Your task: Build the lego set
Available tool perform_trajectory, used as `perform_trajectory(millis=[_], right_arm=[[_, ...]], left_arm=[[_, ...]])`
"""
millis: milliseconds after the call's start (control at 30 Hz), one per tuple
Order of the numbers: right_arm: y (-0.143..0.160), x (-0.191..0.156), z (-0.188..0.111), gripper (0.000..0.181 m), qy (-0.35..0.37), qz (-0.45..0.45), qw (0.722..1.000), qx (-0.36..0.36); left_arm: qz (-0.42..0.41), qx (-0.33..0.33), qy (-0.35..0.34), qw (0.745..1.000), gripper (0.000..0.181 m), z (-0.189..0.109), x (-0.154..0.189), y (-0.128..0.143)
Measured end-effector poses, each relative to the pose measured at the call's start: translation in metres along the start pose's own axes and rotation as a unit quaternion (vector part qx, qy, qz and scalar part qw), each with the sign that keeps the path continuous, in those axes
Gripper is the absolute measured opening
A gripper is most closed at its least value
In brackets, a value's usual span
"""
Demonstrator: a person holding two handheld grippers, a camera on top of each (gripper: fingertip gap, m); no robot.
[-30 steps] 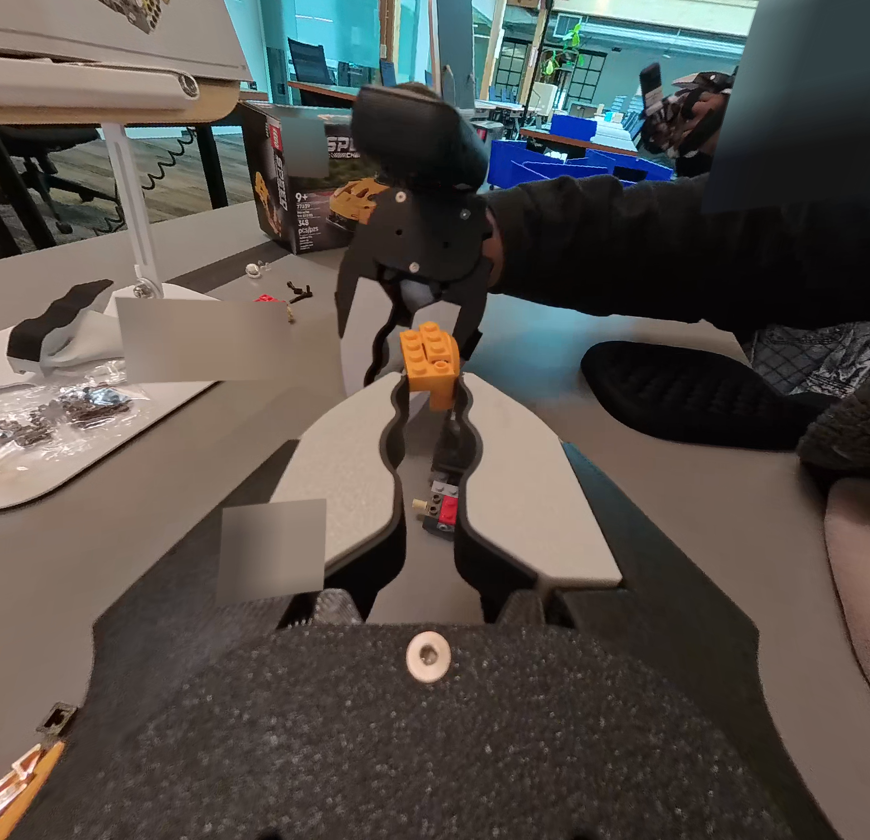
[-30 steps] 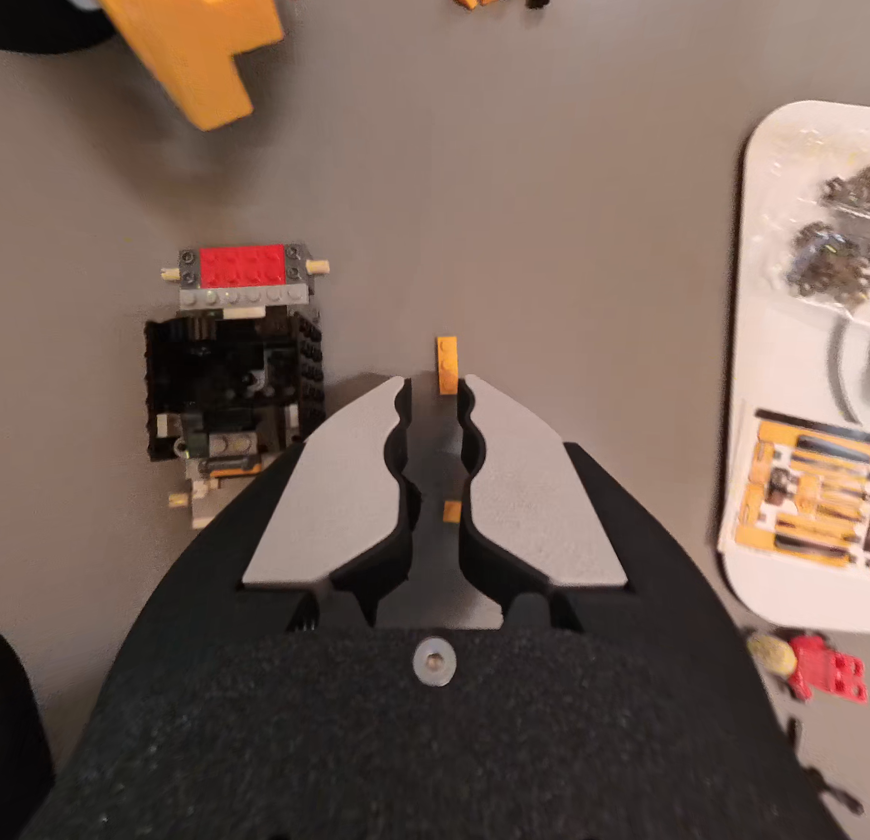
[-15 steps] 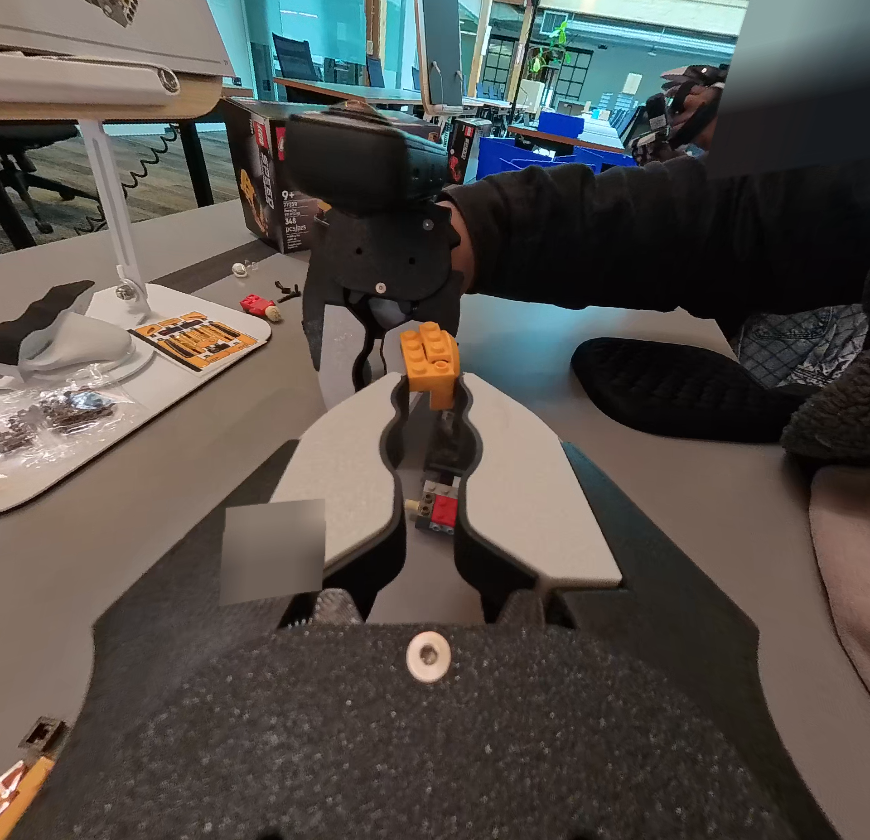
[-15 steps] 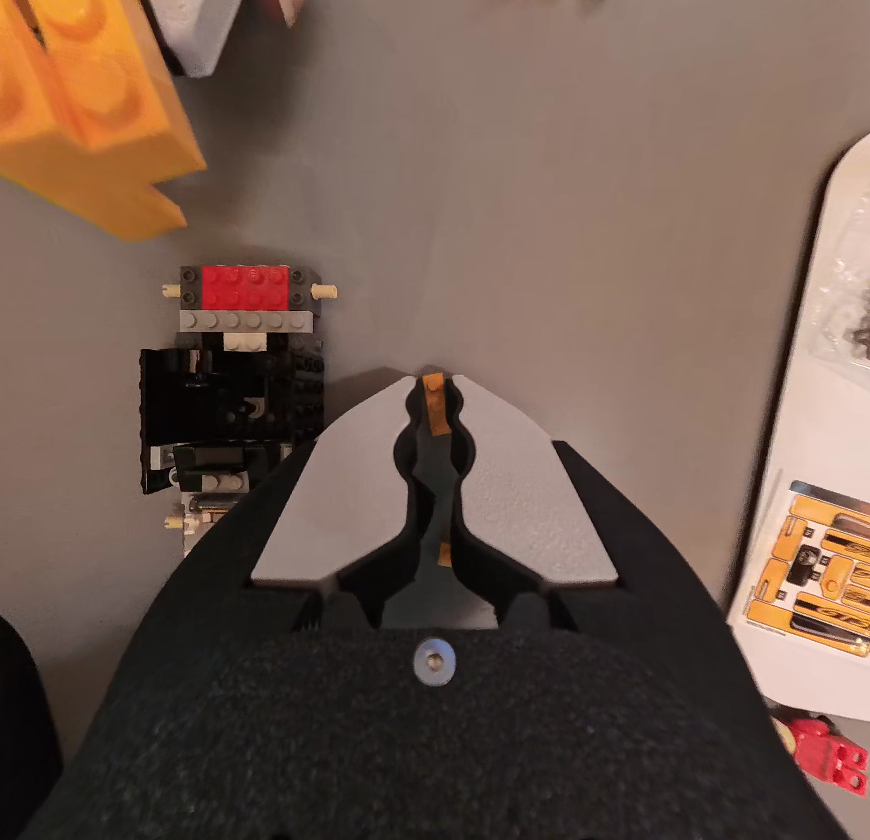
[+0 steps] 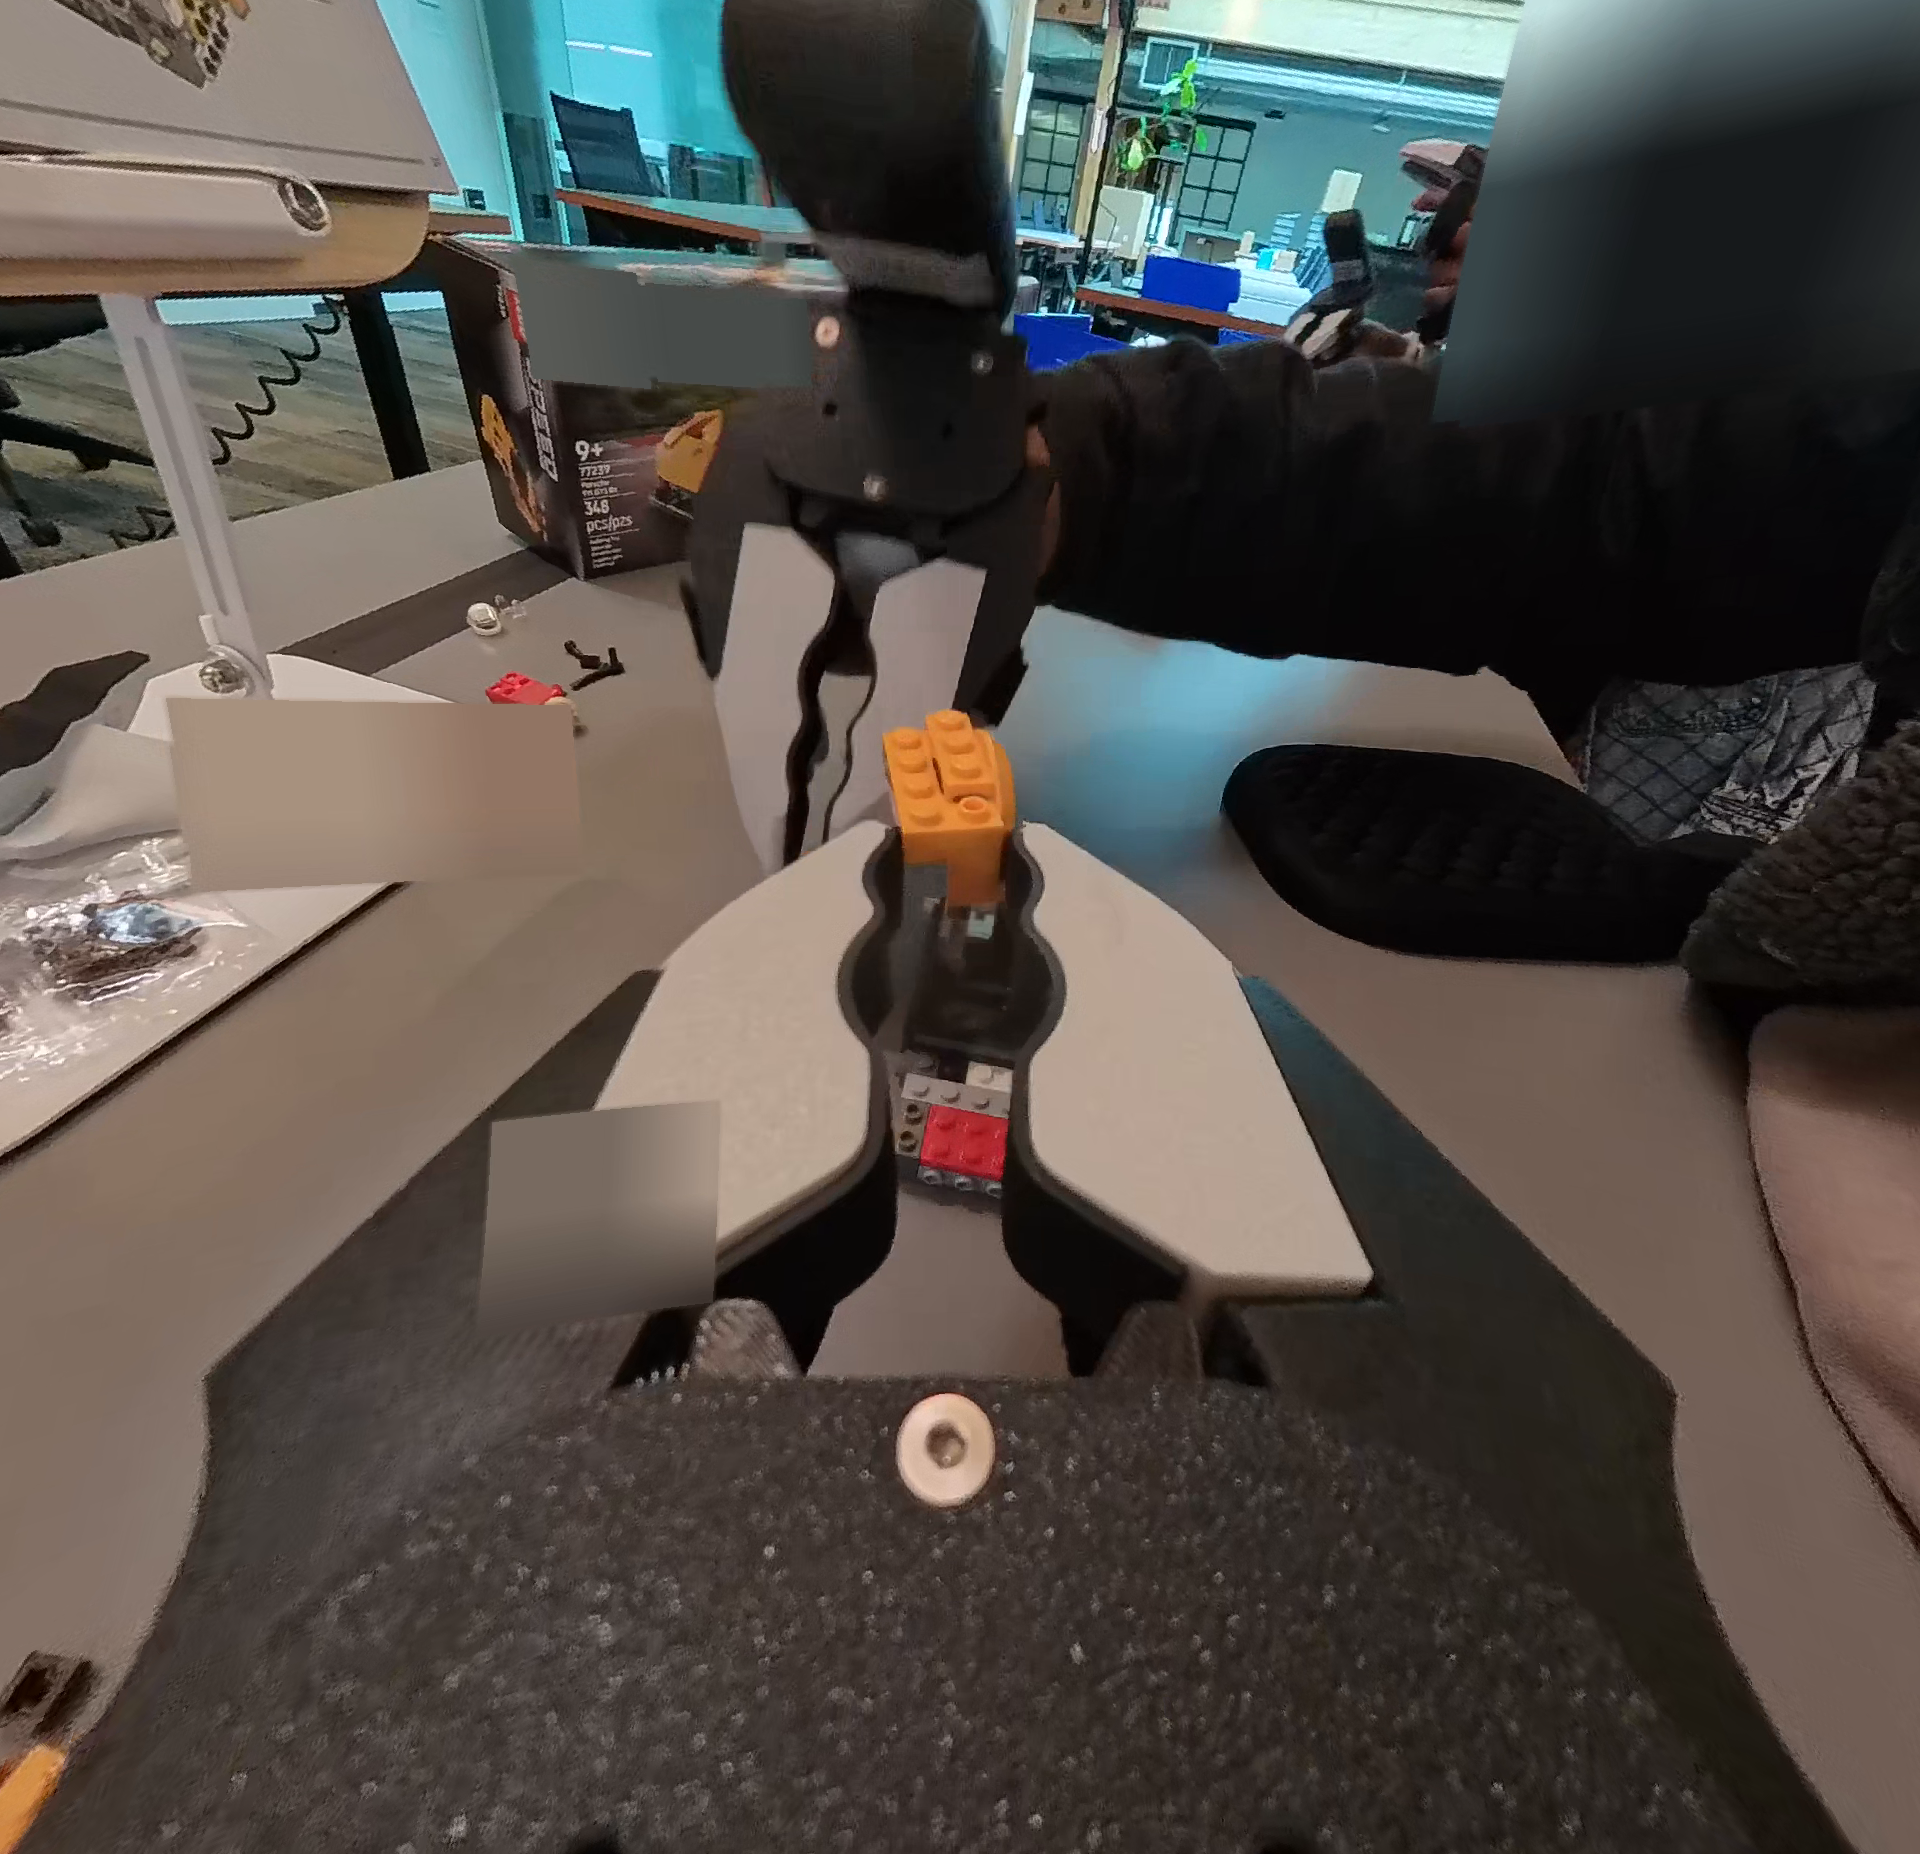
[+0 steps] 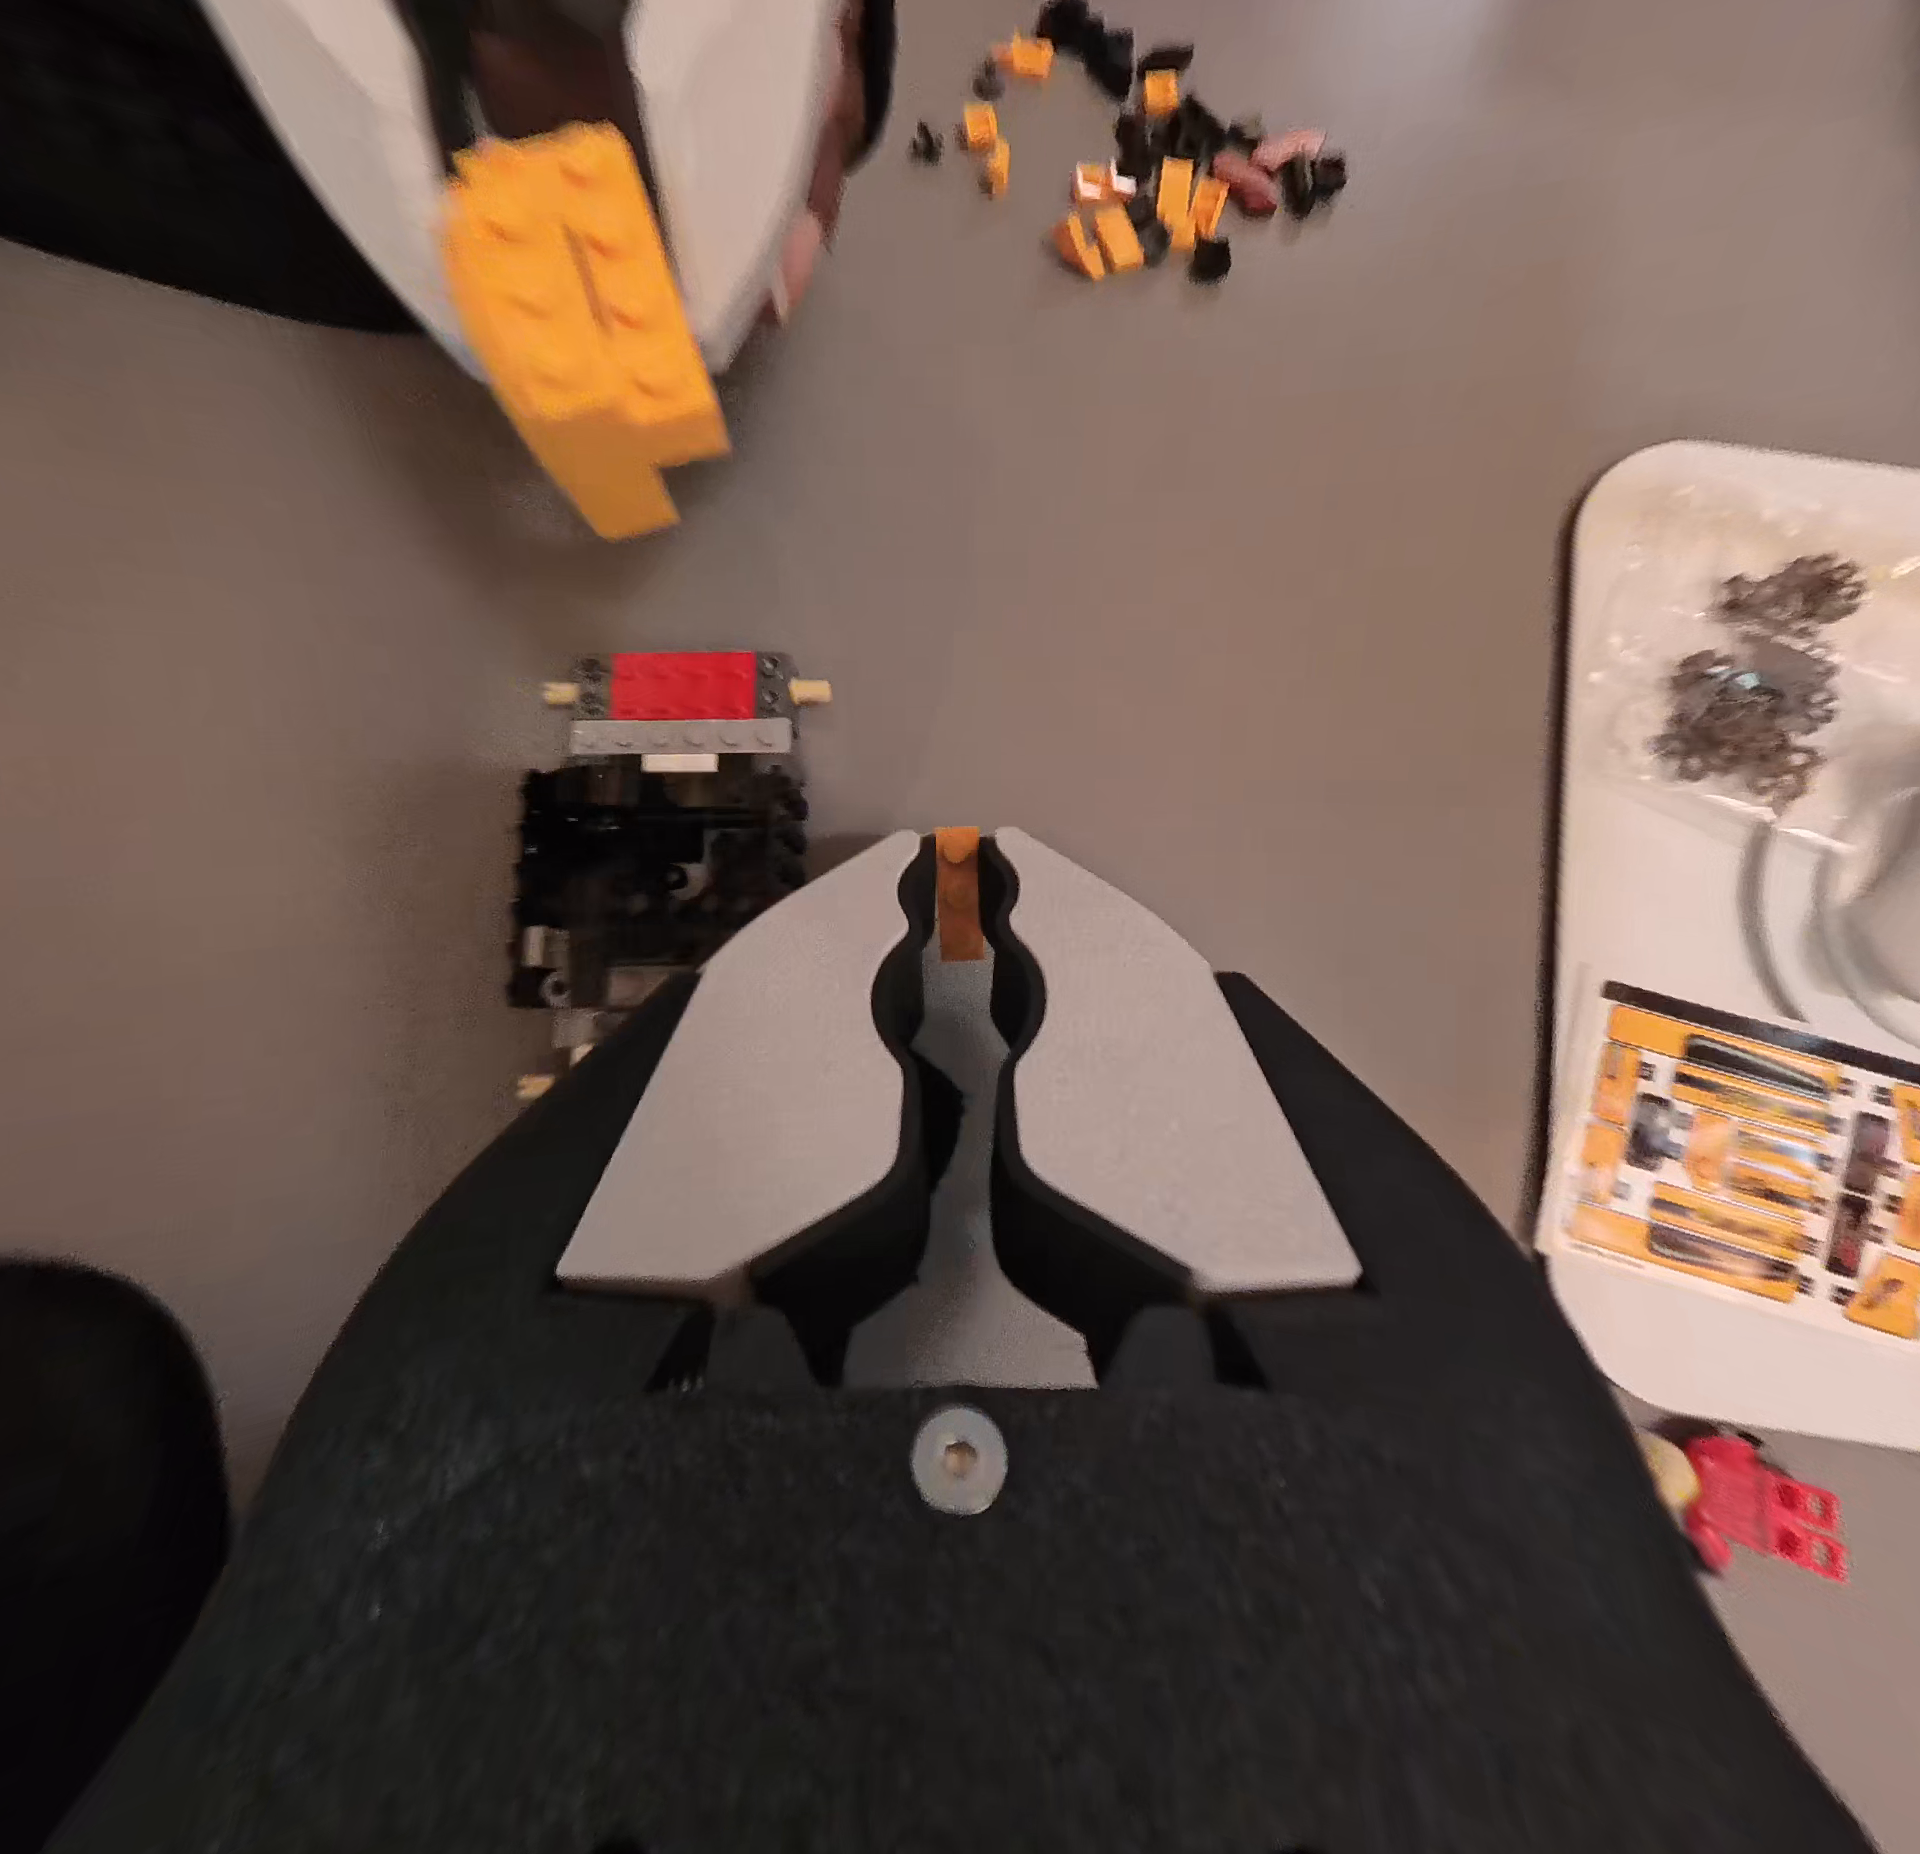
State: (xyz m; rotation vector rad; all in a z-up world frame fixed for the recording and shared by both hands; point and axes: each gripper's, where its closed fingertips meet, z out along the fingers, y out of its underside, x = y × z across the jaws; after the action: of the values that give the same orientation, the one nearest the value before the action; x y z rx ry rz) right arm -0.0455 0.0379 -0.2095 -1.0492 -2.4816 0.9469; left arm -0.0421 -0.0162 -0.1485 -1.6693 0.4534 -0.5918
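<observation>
My left gripper [image 5: 951, 854] is shut on an orange brick block [image 5: 948, 791] and holds it in the air above the black, grey and red lego model [image 5: 961, 1129] on the table. My right gripper [image 6: 958, 848] is shut on a small thin orange plate [image 6: 958, 900], lifted off the table just right of the model [image 6: 665, 817]. In the right wrist view the left gripper's fingers [image 6: 343, 90] and orange block [image 6: 582, 318] hang at the upper left, blurred. In the left wrist view the right gripper [image 5: 816, 807] points down just behind the orange block.
Loose orange and black pieces [image 6: 1143, 173] lie on the far side of the table. A white tray [image 6: 1621, 557] on the right holds a bag of parts and a sticker sheet [image 6: 1745, 1160]. A red minifigure [image 6: 1756, 1503] lies by it. The set's box [image 5: 561, 454] and a black pad [image 5: 1455, 848] stand farther off. My right fingertips sit around 8 cm from my left ones.
My right gripper shut on the small orange plate that lay on the table and lifted it. My left gripper moved with the orange block to above the model.
</observation>
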Motion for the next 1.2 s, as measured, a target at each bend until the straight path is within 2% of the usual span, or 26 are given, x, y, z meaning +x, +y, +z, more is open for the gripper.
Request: perform_trajectory(millis=[100, 200, 267, 433, 600, 1200], right_arm=[[-0.016, -0.008, -0.027, 0.007, 0.001, -0.013, 1.0, 0.026], [-0.045, -0.022, -0.053, 0.007, -0.013, -0.039, 0.998, 0.053], [-0.062, -0.031, -0.059, 0.007, -0.024, -0.06, 0.997, 0.042], [-0.073, -0.051, -0.044, 0.007, -0.054, -0.102, 0.993, -0.034], [-0.074, -0.054, -0.034, 0.008, -0.061, -0.101, 0.991, -0.06], [-0.078, -0.062, -0.036, 0.009, -0.084, -0.09, 0.99, -0.069]], left_arm=[[-0.003, -0.003, 0.007, 1.0, 0.018, 0.001, 0.002, 0.001], [0.0, -0.008, 0.014, 1.0, 0.018, 0.002, 0.006, 0.002], [0.006, -0.014, 0.017, 1.0, 0.018, 0.004, 0.008, 0.004], [0.019, -0.024, 0.016, 0.999, 0.018, 0.006, 0.012, 0.005], [0.029, -0.026, 0.015, 0.999, 0.018, 0.006, 0.015, 0.005], [0.047, -0.019, 0.024, 0.998, 0.018, 0.007, 0.023, 0.001]])
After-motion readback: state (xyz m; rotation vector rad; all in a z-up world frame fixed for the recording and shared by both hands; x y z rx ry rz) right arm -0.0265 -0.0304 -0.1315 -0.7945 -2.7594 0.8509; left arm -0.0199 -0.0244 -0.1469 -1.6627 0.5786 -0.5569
